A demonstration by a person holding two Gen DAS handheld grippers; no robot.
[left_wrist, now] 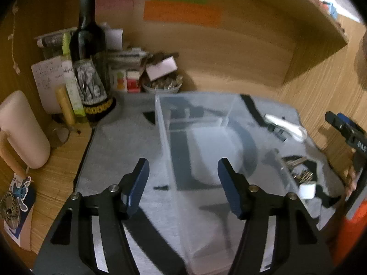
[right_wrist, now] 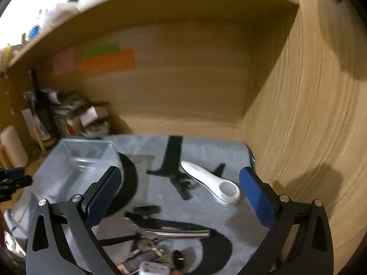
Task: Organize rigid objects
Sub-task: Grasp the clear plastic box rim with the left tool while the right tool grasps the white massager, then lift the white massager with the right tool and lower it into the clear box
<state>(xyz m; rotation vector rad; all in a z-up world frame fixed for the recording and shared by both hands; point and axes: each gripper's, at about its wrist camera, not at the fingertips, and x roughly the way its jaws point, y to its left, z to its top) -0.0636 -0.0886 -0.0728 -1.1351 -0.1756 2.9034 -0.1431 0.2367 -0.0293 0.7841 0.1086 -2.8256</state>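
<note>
A wooden desk alcove (right_wrist: 298, 114) encloses the scene, with orange, green and pink sticky notes (left_wrist: 181, 11) on its back wall. A grey mat with black lettering (left_wrist: 119, 142) covers most of the desk surface. On the mat's left half stands a clear plastic bin (left_wrist: 195, 137), open at the top and seemingly empty, though blur makes this hard to confirm.

The left gripper (left_wrist: 182, 183) hovers over the bin's near end, one finger to each side of its left wall; the jaws stand apart and clasp nothing. The right gripper (right_wrist: 181, 197) hangs over the mat's right half with its jaws spread wide and nothing between its pads.

A dark wine bottle (left_wrist: 89, 52) stands upright in the back left corner among papers and small boxes. A white handheld device with a round end (right_wrist: 211, 183) lies on the mat right of the bin. Nearer the camera lie a metal-handled tool (right_wrist: 174, 232) and a bunch of keys (right_wrist: 156, 249), close together.
</note>
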